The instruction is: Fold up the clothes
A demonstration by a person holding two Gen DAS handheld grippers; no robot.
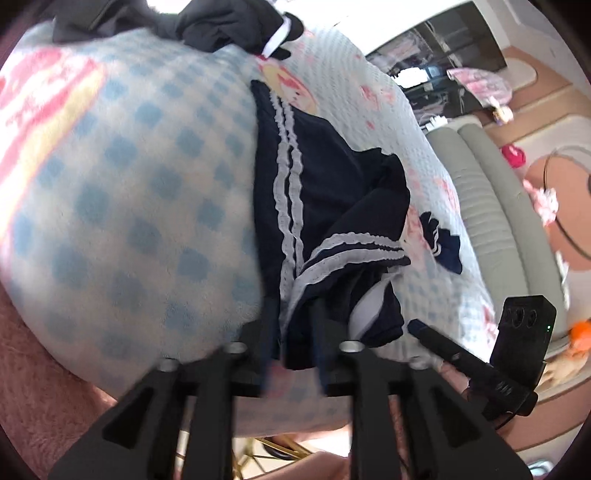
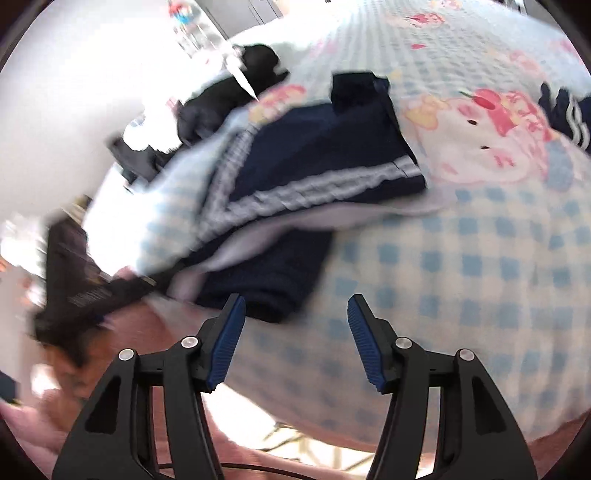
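Note:
A navy sailor-style garment (image 1: 325, 192) with white lace stripes lies partly folded on a blue-checked blanket (image 1: 129, 184). My left gripper (image 1: 293, 317) sits at its near hem. The jaws stand apart, with the navy fabric and lace edge lying loose in the gap. In the right wrist view the same garment (image 2: 314, 147) lies ahead and to the left. My right gripper (image 2: 295, 306) is open over the checked blanket (image 2: 461, 277), blue pads (image 2: 231, 332) bare, with the garment's near fold just beyond its left finger.
A small navy piece with white stripes (image 1: 443, 243) lies to the right on the blanket. A heap of dark clothes (image 1: 229, 26) sits at the far edge. A grey padded cushion (image 1: 491, 206) runs along the right. Pink fuzzy cover (image 1: 37, 369) shows below the blanket.

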